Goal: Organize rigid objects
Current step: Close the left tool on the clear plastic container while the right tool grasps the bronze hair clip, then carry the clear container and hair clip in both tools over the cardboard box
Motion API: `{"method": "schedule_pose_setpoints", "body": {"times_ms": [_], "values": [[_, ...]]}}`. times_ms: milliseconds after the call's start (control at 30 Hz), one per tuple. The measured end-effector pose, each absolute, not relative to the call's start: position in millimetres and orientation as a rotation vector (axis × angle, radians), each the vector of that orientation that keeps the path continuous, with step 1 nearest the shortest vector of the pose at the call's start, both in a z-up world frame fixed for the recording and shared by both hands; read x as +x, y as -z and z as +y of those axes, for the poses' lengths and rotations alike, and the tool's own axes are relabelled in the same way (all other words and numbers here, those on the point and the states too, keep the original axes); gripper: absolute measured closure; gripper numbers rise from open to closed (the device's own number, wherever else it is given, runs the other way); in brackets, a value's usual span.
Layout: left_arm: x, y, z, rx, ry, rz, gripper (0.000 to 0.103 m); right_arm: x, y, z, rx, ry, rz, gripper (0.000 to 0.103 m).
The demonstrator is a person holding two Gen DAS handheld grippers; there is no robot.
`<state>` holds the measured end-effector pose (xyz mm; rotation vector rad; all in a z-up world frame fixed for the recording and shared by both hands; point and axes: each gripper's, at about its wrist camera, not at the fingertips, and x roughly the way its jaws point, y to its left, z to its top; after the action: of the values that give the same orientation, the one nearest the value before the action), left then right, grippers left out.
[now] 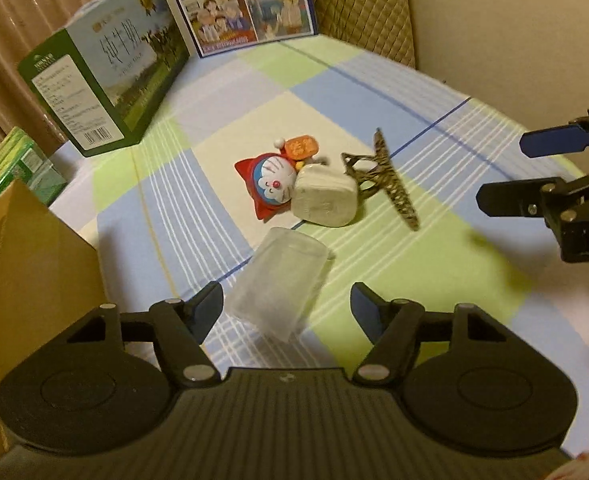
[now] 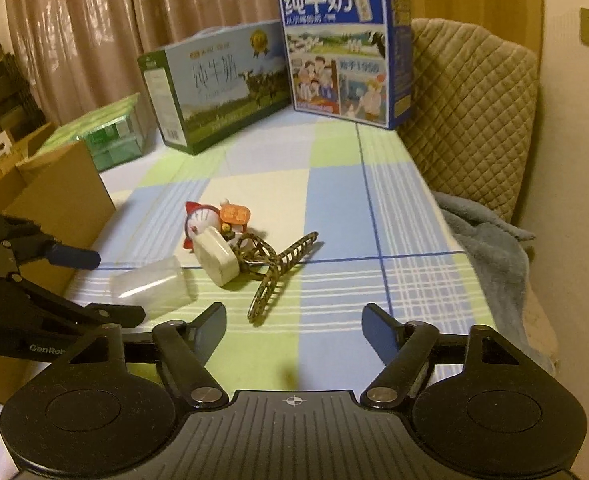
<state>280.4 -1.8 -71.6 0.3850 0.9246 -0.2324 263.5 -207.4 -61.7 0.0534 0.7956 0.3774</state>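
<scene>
The left gripper [image 1: 286, 306], jaws parted and empty, straddles the clear plastic cup [image 1: 280, 282], aligned for grasping. The right gripper [image 2: 294, 328] hangs open and empty near the leopard-print hair claw [image 2: 282, 270].

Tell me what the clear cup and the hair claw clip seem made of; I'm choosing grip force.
Clear cup: likely thin frosted plastic, translucent, the cloth's stripes showing through; glass can't be excluded. Hair claw clip: probably hard glossy plastic, leopard-spotted, with thin rigid teeth.

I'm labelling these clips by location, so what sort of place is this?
Probably a room in a home: a checked sheet covers the surface, curtains hang behind, and a quilted cushion sits at its right edge.
</scene>
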Motion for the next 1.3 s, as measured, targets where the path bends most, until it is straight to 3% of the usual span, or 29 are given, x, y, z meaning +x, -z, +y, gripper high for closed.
{"method": "schedule_pose_setpoints", "body": {"times_ms": [133,500,833,1300], "values": [[298,83,-2,0.41,0.214,0.937,0.042,282,82,-199,0.047,-0.409,0.83,0.046],[319,102,5,0.323,0.186,1.021,0.056,315,104,-183,0.106,-0.467,0.842,0.061],[294,99,-2,0.256,0.175,1.034,0.057,326,114,-176,0.098,-0.44,0.872,0.1],[189,96,1,0.168,0.183,0.988,0.057,219,95,-194,0.008,-0.435,0.945,0.1]]}}
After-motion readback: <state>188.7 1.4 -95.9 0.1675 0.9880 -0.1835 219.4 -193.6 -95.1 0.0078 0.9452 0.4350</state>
